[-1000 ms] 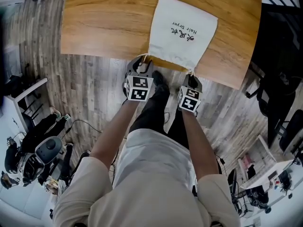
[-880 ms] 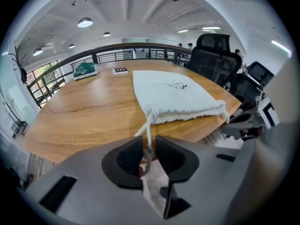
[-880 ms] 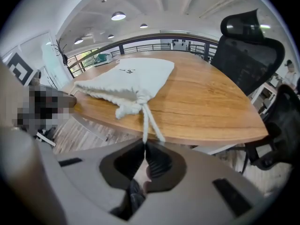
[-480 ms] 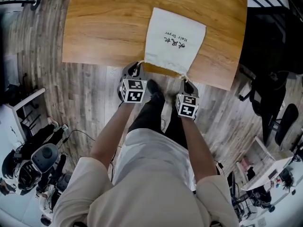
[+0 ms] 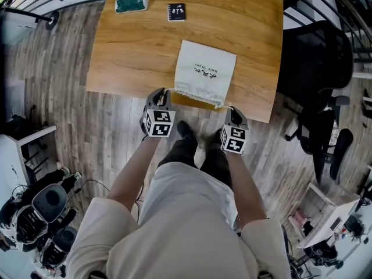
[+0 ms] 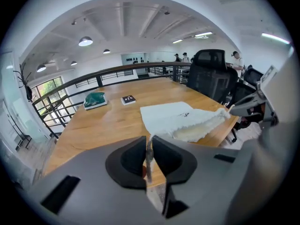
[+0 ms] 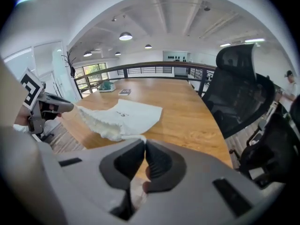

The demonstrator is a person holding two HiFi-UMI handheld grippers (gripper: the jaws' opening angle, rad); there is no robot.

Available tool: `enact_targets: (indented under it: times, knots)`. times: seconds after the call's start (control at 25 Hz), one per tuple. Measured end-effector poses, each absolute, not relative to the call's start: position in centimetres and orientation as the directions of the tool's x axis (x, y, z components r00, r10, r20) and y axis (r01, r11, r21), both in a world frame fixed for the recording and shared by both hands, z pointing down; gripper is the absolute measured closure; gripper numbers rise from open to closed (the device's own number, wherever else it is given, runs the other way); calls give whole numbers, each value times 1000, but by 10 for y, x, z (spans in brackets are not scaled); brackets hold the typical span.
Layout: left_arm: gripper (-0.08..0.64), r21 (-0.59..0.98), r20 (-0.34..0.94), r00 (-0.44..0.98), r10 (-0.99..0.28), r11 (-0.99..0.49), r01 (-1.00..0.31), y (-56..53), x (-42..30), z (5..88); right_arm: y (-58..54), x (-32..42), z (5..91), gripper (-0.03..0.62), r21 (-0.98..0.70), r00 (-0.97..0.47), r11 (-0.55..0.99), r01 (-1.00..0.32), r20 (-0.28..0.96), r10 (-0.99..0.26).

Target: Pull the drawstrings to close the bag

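**Head view, left gripper view, right gripper view: one entry each**

Head view. White cloth bag [image 5: 204, 70] with dark print lies flat on the wooden desk [image 5: 133, 51]. Its mouth is gathered into a ruffle along the near edge. Left gripper [image 5: 164, 93] is at the mouth's left corner and right gripper [image 5: 228, 108] at its right corner, both just off the desk edge over the plank floor [image 5: 116, 132]. Green packet [image 5: 131, 2] and small dark card [image 5: 176, 12] sit at the far side, well apart from the bag. Black office chair [image 5: 317, 57] stands to the right of the desk.

Left gripper view. Jaws are nearly together, pinched on the left drawstring [image 6: 148, 156]. The cord rises from between the pads toward the bunched mouth. The puckered cloth stretches across to the other gripper at the right edge of the picture.

Right gripper view. Jaws are pressed together on the right drawstring [image 7: 133, 137], which runs from their tips to the near corner of the gathered mouth. The rest of the bag lies flat on the desk beyond. The other gripper shows at far left, and the chair fills the right.
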State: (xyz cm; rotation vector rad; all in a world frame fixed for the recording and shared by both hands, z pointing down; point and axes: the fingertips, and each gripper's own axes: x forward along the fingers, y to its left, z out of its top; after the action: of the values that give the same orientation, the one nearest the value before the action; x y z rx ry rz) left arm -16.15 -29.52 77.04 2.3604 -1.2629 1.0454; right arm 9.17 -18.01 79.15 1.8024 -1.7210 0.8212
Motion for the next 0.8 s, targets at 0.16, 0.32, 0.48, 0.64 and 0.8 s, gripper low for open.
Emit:
enact_targets:
  times: [0.16,0.32,0.48,0.64,0.8]
  knots:
    - [526,-106,662,391,-639,-596,-796,-297,-159,735,-191,105,752,583,-41,35,-83,-996,663,-748]
    - [525,-134,615,416,-670,-609,-782,-300,-153,699,-203,122,713,583,-30,54,-89,-996,600,-798]
    - [525,-166,575,434,-694,-618,-768,-295,-152,668,-207,137,681,582,9,73,-82,-997,556,-828]
    - [525,-200,505,446,-739,-603,-772,-286,-154,634,-205,145,644,582,7,71,-77,-997,501,-863]
    - [525,-183,424,469,-775,-581,-793,-282,-146,595,-211,156,600,583,-79,41,-82,-993,426,-904]
